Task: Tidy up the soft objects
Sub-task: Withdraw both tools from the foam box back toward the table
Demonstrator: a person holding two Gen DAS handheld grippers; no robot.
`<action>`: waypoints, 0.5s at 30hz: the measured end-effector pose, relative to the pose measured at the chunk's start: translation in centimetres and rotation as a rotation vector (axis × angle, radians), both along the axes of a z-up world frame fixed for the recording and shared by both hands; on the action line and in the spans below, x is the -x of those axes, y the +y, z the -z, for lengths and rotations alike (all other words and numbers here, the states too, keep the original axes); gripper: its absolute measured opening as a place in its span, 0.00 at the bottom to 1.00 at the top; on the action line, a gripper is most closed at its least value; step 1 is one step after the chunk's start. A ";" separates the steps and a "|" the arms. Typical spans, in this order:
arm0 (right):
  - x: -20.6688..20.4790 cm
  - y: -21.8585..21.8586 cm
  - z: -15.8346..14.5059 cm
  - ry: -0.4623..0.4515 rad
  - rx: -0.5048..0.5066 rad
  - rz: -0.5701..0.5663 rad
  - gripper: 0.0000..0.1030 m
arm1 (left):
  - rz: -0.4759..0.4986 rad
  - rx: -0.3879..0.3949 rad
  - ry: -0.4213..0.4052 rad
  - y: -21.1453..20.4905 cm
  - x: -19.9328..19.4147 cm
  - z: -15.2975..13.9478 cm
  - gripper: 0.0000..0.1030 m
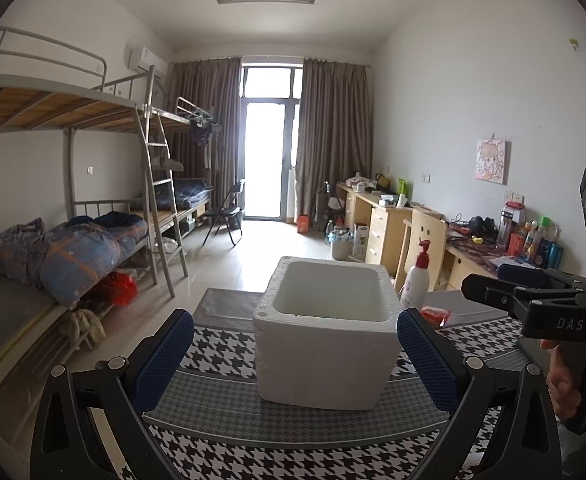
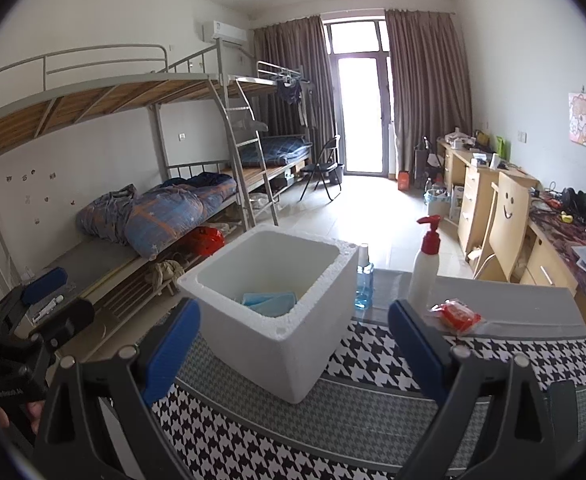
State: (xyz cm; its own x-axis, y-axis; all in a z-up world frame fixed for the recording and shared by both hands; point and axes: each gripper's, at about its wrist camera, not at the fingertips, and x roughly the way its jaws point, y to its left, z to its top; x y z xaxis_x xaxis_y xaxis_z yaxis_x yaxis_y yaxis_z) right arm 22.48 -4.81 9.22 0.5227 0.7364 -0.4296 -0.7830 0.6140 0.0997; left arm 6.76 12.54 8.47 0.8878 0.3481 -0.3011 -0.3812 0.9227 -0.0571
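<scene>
Soft packets are what I am sorting: a blue one (image 2: pixel 269 303) is lying flat inside the white foam box (image 2: pixel 277 320), and a red one (image 2: pixel 458 315) is sitting on the bare grey strip of the worktop (image 2: pixel 513 304), just beside the white pump bottle (image 2: pixel 424 272) and apart from the box.

I am holding the right gripper (image 2: pixel 293 354) spread wide with nothing between its blue pads (image 2: pixel 171 350); the box is showing through the gap but is not touched. I am keeping the left gripper (image 1: pixel 293 358) spread too, empty, with the box ahead of it.

As I judge it, the red packet is the next thing to fetch, and that is where I am expecting trouble. It is lying thin and flat in glossy wrap, so the pads may slide over it or only pinch the wrapper's edge. The pump bottle is standing tall and narrow right by it, with a small blue bottle (image 2: pixel 364 282) behind the box; a wide-open finger swinging in could tip either one. The box looks light, so a brush from either gripper could shove it across the houndstooth cloth (image 2: pixel 373 364).
</scene>
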 end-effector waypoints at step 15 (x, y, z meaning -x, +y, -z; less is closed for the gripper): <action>1.9 -3.5 -0.2 -0.047 -0.048 0.035 0.94 | 0.052 -0.034 -0.035 -2.0 0.8 -1.0 0.99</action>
